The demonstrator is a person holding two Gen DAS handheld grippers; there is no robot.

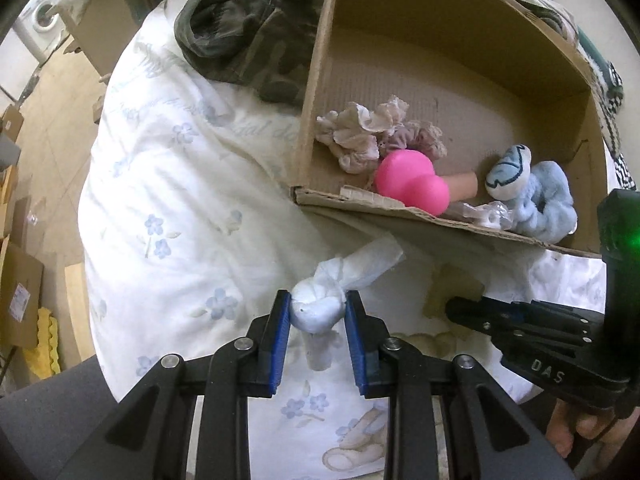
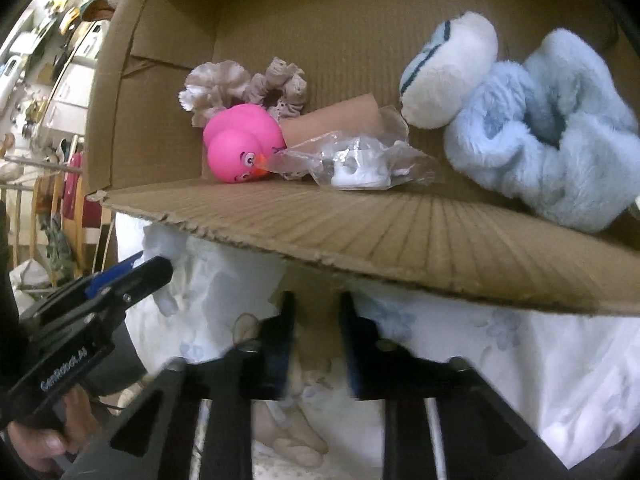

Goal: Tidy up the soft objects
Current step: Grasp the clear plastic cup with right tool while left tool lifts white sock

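Left gripper (image 1: 318, 312): clamped on knotted white cloth bundle (image 1: 320, 308). Right gripper (image 2: 316, 312): parted, empty; brown cardboard box (image 2: 400, 240) ahead.

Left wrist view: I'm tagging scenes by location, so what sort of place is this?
Probably a lived-in home, perhaps a bedroom: a floral duvet under the cardboard box, a washing machine behind.

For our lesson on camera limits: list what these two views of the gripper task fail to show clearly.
- Right gripper, right wrist view: motion blur smears its fingers; whether anything is between them cannot be told.
- Knotted white cloth, left wrist view: its lower part lies behind the left gripper.
- Pink duck, left wrist view: face turned away.
- Cardboard box, right wrist view: right side cut off by the frame edge.
- White item in plastic bag: too crumpled to identify.
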